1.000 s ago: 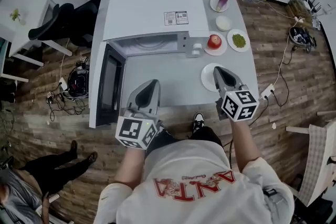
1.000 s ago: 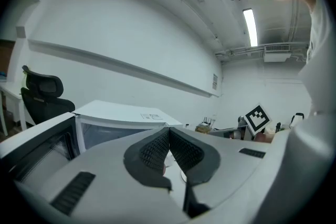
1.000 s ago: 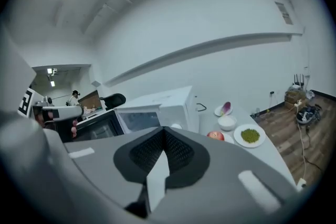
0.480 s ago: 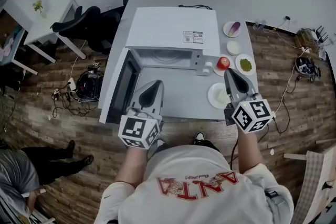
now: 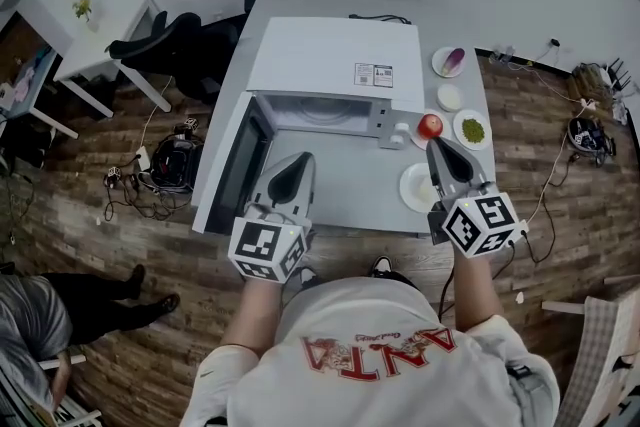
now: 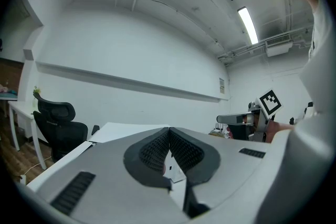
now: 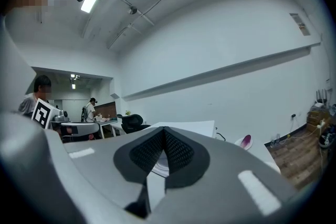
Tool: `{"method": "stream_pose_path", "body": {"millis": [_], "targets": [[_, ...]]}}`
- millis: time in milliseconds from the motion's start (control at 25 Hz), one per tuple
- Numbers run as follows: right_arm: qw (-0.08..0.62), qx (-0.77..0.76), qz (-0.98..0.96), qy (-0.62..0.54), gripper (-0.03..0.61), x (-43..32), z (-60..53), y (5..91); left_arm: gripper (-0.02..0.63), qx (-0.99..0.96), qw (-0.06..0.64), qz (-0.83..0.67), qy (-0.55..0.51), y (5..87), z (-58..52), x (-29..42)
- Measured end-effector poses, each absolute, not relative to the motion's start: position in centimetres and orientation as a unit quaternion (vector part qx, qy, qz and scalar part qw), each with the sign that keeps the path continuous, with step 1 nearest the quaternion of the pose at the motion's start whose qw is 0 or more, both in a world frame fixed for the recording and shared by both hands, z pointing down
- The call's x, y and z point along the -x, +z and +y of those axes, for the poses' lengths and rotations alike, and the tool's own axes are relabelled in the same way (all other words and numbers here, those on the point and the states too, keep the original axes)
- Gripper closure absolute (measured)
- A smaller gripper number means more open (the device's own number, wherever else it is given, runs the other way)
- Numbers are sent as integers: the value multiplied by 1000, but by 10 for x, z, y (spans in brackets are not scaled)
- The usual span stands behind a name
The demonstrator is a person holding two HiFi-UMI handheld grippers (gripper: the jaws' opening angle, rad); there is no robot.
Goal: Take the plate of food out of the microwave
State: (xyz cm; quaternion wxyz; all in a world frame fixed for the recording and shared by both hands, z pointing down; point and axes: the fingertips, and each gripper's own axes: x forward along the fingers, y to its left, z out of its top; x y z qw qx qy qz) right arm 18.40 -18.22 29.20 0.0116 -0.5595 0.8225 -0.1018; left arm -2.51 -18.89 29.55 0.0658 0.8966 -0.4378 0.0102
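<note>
**Both grippers closed and empty in front of the open microwave**

Nearest the person, the left gripper (image 5: pixel 299 160) and the right gripper (image 5: pixel 433 145) are held level above the front edge of the table (image 5: pixel 350 190). Each gripper's own view shows its jaws pressed together with nothing between them.

Just under and to the left of the right gripper's tip, a white plate (image 5: pixel 411 188) lies on the table. The gripper covers part of it, so whether it carries food cannot be told.

Behind the grippers stands the microwave (image 5: pixel 335 50) with its door (image 5: pixel 236 167) swung wide to the left. Something pale and round shows low in the cavity (image 5: pixel 325 110). It may be a plate or only the turntable.

To the right of the microwave are an apple (image 5: pixel 430 125), a plate of green food (image 5: pixel 473 129), a small bowl (image 5: pixel 450 96) and, farthest, a plate with something purple (image 5: pixel 453 62).

The scene fits two stages. Either the plate is waiting in the cavity and the grippers are about to reach in, or it is the white plate on the table, set down and let go. If the plate is inside, the next move would call for parted jaws, a low and level reach past the door, and a firm hold on the rim.
</note>
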Motion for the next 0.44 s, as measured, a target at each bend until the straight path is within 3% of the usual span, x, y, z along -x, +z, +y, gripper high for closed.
{"method": "stream_pose_path", "body": {"millis": [440], "targets": [[6,546,831,-106,577,-177,-181,295,604,-898,67,-435,8,294,-188,23]]}}
